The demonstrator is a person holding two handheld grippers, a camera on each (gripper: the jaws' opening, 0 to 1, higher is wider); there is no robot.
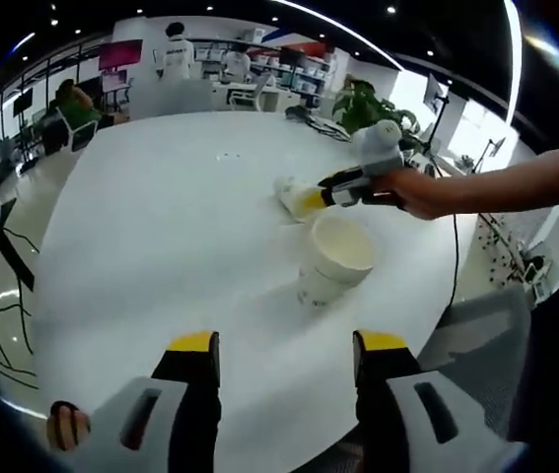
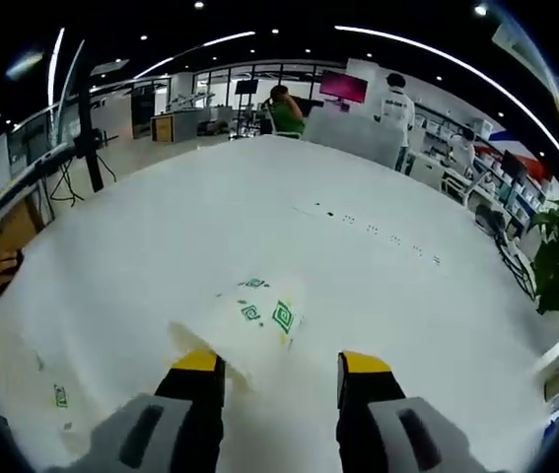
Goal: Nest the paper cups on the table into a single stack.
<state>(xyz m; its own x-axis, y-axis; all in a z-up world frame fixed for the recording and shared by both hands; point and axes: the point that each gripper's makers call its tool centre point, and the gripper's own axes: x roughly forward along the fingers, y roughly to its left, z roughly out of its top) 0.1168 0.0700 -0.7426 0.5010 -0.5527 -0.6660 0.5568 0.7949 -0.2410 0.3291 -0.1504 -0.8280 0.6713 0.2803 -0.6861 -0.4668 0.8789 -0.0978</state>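
Right gripper view: lying cup [image 2: 244, 330] between jaws

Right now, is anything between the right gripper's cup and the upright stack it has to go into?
Nothing visible. The lying white paper cup with green marks at the right gripper sits just beyond the upright white paper cup stack, with bare white table between.

An open-plan office is shown. A large white table [image 1: 161, 246] is placed in the middle of a wide hall, and rows of desks with chairs [image 1: 249, 94] are seen behind it. Shelves [image 1: 304, 69] are set along the far wall, and a red screen [image 2: 343, 86] is hung there. Long light strips [image 2: 427, 44] and spot lamps are fixed in the dark ceiling. A green plant [image 1: 363, 103] is kept beside the windows
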